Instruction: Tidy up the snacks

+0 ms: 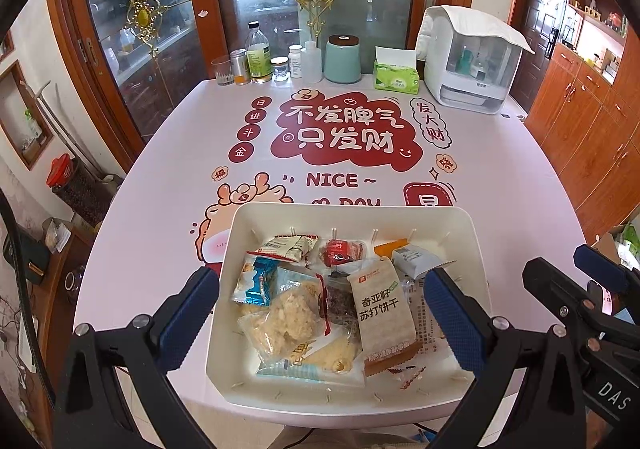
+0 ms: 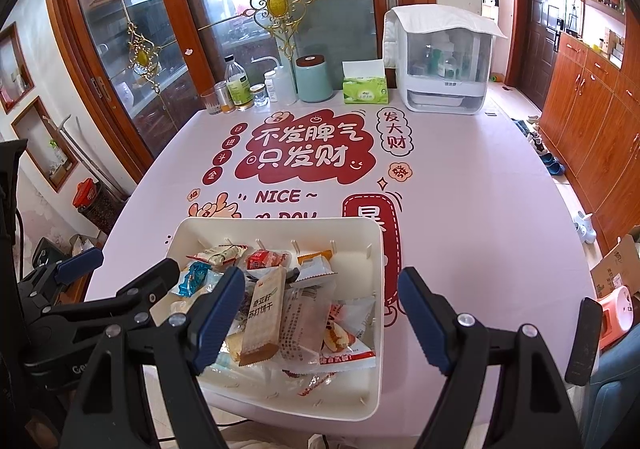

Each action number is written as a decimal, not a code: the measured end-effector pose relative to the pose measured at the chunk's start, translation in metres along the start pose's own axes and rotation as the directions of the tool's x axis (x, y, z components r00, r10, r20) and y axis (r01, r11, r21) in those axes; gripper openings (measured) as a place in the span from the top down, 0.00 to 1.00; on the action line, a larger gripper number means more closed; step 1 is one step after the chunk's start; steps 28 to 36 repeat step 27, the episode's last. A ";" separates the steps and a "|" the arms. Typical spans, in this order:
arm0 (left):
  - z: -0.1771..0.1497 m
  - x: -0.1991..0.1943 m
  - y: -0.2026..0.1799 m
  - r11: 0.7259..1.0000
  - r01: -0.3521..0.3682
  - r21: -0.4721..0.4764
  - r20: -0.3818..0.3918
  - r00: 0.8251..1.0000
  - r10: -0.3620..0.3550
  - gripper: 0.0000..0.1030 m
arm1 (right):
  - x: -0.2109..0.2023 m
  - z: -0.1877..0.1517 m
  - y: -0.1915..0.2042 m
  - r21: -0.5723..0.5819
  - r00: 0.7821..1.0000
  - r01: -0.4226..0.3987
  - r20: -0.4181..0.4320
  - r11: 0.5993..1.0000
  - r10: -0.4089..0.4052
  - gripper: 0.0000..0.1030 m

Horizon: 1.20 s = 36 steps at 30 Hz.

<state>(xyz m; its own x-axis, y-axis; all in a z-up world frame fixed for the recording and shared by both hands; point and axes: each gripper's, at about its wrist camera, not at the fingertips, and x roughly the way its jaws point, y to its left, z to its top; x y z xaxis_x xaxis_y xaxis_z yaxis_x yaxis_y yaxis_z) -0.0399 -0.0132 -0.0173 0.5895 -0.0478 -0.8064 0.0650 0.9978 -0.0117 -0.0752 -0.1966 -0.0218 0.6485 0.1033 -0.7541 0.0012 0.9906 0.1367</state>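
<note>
A cream plastic tray (image 1: 352,211) sits at the near edge of the table and holds several snack packets. A tan cracker packet (image 1: 382,319) lies on top, beside a clear bag of pale puffed snack (image 1: 294,315) and a blue packet (image 1: 256,283). My left gripper (image 1: 322,313) is open and empty, its fingers straddling the tray just above it. In the right wrist view the tray (image 2: 276,225) and the tan packet (image 2: 264,315) show again. My right gripper (image 2: 322,315) is open and empty over the tray's right half. The left gripper's body (image 2: 72,309) shows at left.
Pink printed tablecloth (image 1: 180,169) covers the table. At the far edge stand bottles and jars (image 1: 258,59), a teal canister (image 1: 342,59), a green tissue pack (image 1: 396,75) and a white lidded storage box (image 1: 470,61). Wooden cabinets (image 2: 592,109) stand right; a cardboard box (image 2: 618,265) sits on the floor.
</note>
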 end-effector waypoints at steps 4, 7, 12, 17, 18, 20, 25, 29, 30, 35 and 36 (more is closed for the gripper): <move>-0.001 0.001 0.001 1.000 0.000 0.000 0.000 1.000 0.000 0.01 | 0.000 -0.001 0.001 0.001 1.000 0.001 0.000 1.000 -0.001 0.23; -0.001 0.001 0.001 1.000 -0.001 0.001 -0.001 1.000 0.001 0.01 | 0.000 -0.002 0.001 0.003 1.000 0.000 -0.001 1.000 0.000 0.23; 0.000 0.001 -0.001 1.000 -0.002 0.001 0.000 1.000 0.002 0.01 | 0.001 -0.003 0.001 0.007 1.000 0.000 -0.002 1.000 0.000 0.23; -0.001 0.002 0.002 1.000 -0.001 0.010 0.000 1.000 0.001 0.01 | 0.003 -0.005 0.002 0.016 1.000 0.001 -0.002 1.000 -0.001 0.23; -0.002 0.002 0.003 1.000 -0.001 0.014 -0.001 1.000 0.001 0.01 | 0.004 -0.003 -0.001 0.020 1.000 0.000 -0.002 1.000 0.000 0.23; -0.001 0.002 0.002 1.000 -0.002 0.017 -0.002 1.000 0.002 0.01 | 0.004 -0.003 -0.002 0.025 1.000 0.000 0.000 1.000 0.000 0.23; 0.000 0.003 0.001 1.000 0.000 0.022 -0.004 1.000 0.000 0.01 | 0.004 -0.003 -0.003 0.034 1.000 0.000 0.001 0.999 0.000 0.23; -0.001 0.003 0.003 1.000 0.000 0.021 -0.006 1.000 0.000 0.01 | 0.004 -0.002 -0.004 0.032 1.000 0.001 0.001 0.999 -0.001 0.23; -0.001 0.003 0.003 1.000 0.000 0.021 -0.006 1.000 0.000 0.01 | 0.004 -0.002 -0.004 0.032 1.000 0.001 0.001 0.999 -0.001 0.23; -0.001 0.003 0.003 1.000 0.000 0.021 -0.006 1.000 0.000 0.01 | 0.004 -0.002 -0.004 0.032 1.000 0.001 0.001 0.999 -0.001 0.23; -0.001 0.003 0.003 1.000 0.000 0.021 -0.006 1.000 0.000 0.01 | 0.004 -0.002 -0.004 0.032 1.000 0.001 0.001 0.999 -0.001 0.23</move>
